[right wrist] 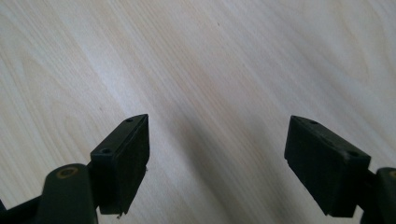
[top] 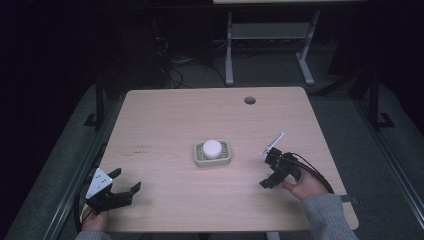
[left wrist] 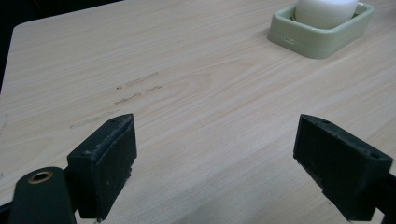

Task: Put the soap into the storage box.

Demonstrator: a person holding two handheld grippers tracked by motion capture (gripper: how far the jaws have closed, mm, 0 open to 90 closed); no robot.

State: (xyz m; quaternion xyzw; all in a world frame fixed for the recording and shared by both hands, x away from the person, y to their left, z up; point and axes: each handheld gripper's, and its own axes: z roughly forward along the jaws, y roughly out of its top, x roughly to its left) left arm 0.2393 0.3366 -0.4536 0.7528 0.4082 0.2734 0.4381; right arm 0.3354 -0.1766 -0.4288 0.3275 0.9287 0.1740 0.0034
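A pale green dish (top: 200, 159) holding a white round soap (top: 211, 148) sits near the middle of the wooden table (top: 175, 120). In the left gripper view the dish (left wrist: 317, 42) and the soap (left wrist: 325, 10) lie at the upper right, well beyond the jaws. My left gripper (top: 125, 184) rests at the table's front left, open, nothing between its jaws (left wrist: 215, 163). My right gripper (top: 267, 170) is at the front right, tilted down at bare wood, open and empty (right wrist: 217, 163).
A round cable hole (top: 250, 100) lies near the table's far edge. Behind the table stands a white desk frame (top: 270, 35) on a dark floor with cables (top: 167, 60). Faint scuff marks (left wrist: 135, 88) show on the wood.
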